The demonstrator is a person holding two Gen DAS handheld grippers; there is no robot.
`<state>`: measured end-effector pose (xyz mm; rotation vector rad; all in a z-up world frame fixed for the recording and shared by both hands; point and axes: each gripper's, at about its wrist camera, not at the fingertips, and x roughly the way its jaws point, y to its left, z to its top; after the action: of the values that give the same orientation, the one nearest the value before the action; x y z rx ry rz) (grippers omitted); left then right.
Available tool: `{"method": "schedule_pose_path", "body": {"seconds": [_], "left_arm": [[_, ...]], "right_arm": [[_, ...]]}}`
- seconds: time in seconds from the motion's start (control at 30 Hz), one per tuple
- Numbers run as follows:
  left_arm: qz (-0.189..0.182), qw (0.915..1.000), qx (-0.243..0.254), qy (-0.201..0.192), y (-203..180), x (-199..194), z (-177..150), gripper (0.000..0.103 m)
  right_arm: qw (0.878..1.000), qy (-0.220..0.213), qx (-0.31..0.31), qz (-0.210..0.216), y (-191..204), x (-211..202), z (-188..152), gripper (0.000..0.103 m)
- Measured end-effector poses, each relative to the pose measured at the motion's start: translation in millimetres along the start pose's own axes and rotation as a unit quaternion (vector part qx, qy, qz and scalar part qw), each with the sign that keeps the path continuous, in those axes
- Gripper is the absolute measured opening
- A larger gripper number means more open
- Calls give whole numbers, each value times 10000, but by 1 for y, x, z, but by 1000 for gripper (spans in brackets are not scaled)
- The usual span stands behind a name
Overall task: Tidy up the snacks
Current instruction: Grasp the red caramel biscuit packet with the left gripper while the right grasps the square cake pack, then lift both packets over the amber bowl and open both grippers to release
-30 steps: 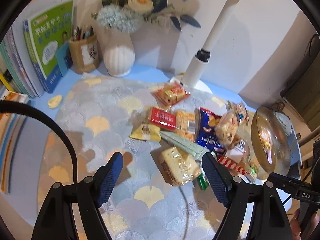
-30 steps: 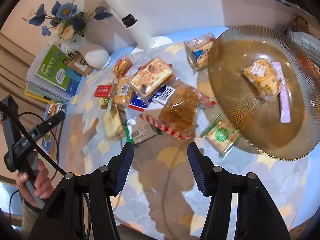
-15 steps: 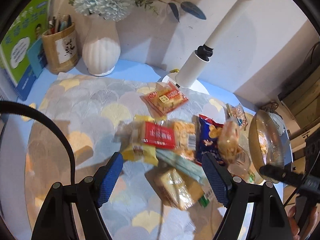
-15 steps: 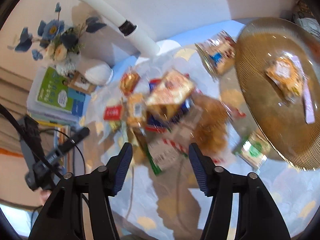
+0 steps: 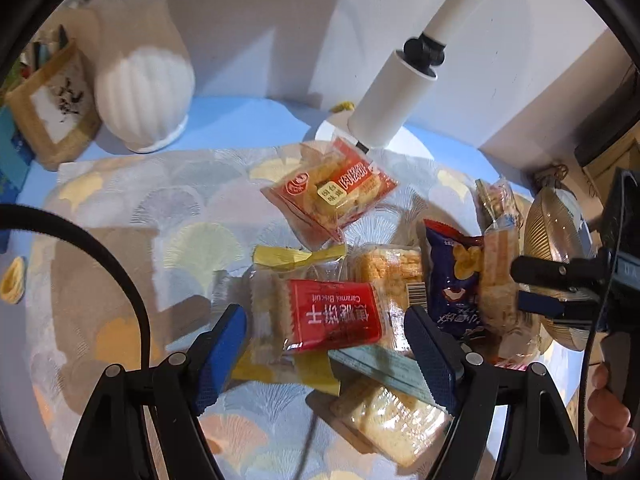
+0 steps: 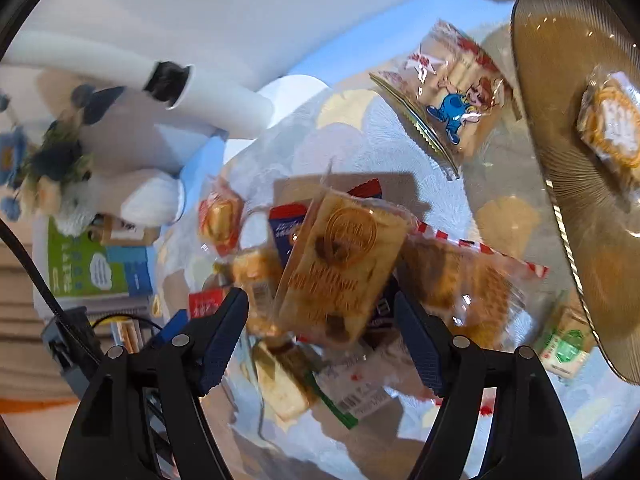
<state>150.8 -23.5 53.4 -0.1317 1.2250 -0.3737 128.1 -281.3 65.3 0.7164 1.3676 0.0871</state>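
Two hand-held grippers had dropped onto the snack pile mid-tabletop: my left hand-held gripper (image 5: 324, 344) gaped around the red caramel biscuit pack (image 5: 334, 316); my right hand-held gripper (image 6: 320, 332), jaws opening, straddled the tan cracker pack (image 6: 340, 264). Picking looked imminent.

You look down on a light-blue table (image 5: 248, 116) under a fan-patterned cloth (image 5: 168, 208), backed by a plain white wall (image 5: 280, 32), with a ribbed white vase (image 5: 140, 96), a white lamp post (image 5: 396, 96) and stacked books (image 6: 92, 268) at its edge.
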Motion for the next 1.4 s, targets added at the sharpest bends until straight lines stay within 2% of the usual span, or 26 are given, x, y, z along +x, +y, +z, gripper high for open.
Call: {"method": "schedule_pose_path", "body": {"seconds": [0.07,0.13,0.2,0.23,0.3,0.43,0.57,0.83,0.97,1.07,1.17,1.23,1.27,1.33,1.4], "left_arm": [[-7,10000,81,35,-2,5,1,76],[73,9998,167,22,-4,7,0,57],[208,9995,247,-37,-4,7,-2,49],[188,9995,237,-84,-4,5,-2,40],[61,9996,129,-225,0,-3,-5,33],[-164,9989,-82,-435,6,-20,-13,22],[-196,9978,-188,-597,8,-40,-26,13],[-37,9963,-455,-734,16,-76,-78,12],[45,9959,-686,-593,29,-85,-117,12],[155,9944,-972,-386,45,-84,-148,14],[292,9925,-1172,-191,59,-80,-174,26],[522,9921,-1132,-156,65,-80,-189,43],[649,9923,-1039,-193,66,-82,-193,48],[805,9931,-811,-264,64,-83,-194,76],[778,9949,-535,-367,59,-83,-191,83]], "right_arm": [[9998,-42,-113,-181,6,5,5,75],[9989,-83,-263,-381,12,8,6,70],[9979,-99,-382,-522,14,11,6,64],[9968,-104,-466,-642,15,12,4,55],[9960,-14,-509,-738,13,18,1,48],[9952,-98,-702,-671,12,14,-11,45],[9953,-182,-837,-458,16,0,-25,45],[9921,-206,-1235,-89,29,-32,-69,45],[9863,43,-1645,-79,35,-35,-104,45],[9793,278,-1987,-279,34,-27,-133,45],[9729,503,-2211,-462,29,-12,-156,45],[9721,644,-2181,-570,21,-2,-167,45],[9722,736,-2124,-661,14,5,-172,45],[9709,775,-2089,-874,6,12,-180,45],[9689,759,-2099,-1067,0,15,-186,45]]}}
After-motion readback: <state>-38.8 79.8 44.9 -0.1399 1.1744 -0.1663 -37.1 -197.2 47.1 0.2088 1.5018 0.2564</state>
